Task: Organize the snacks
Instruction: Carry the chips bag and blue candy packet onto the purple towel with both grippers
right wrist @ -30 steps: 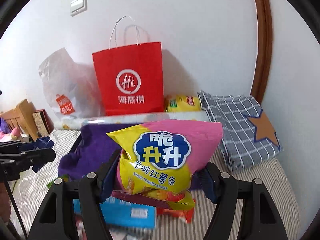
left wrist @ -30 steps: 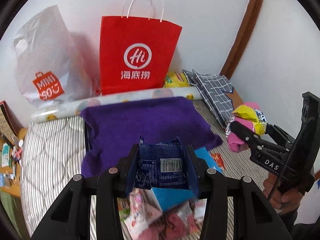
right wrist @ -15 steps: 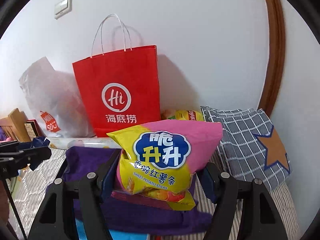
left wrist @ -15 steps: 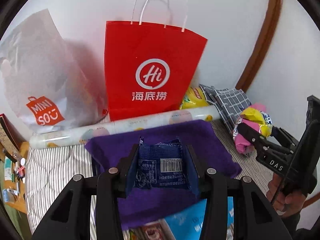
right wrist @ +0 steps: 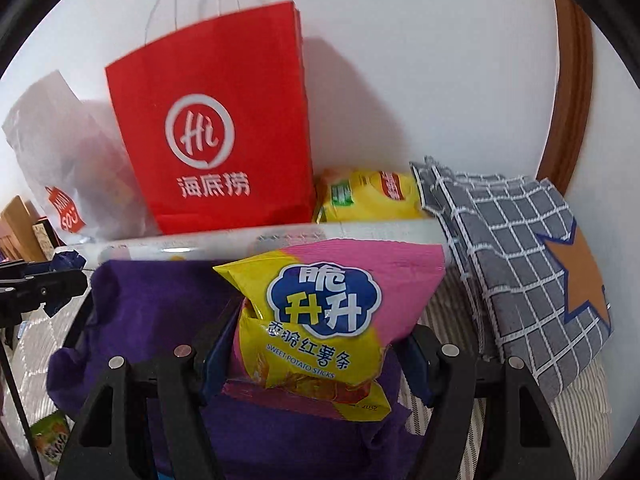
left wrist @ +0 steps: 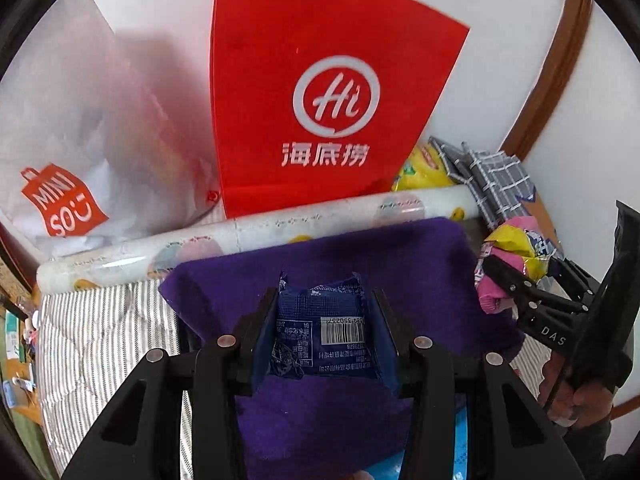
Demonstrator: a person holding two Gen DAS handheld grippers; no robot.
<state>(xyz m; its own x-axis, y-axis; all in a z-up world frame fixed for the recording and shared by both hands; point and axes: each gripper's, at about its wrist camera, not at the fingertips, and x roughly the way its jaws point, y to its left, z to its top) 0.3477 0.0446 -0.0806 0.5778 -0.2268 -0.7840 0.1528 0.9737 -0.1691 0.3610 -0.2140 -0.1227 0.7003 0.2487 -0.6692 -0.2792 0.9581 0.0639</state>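
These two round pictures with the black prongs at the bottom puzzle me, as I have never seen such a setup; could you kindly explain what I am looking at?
No robot here: a person holds a two-finger gripper in each hand, and each carries a wide-angle camera looking along its fingers. That gives one picture per hand.

The left gripper is clamped on a dark blue snack packet. The right gripper is clamped on a pink and yellow bag of sweet potato sticks; it also shows at the right edge of the left picture.

Below lies a purple cloth on a striped bed. Against the wall stand a red paper bag and a white plastic bag, with a grey checked cushion beside them.
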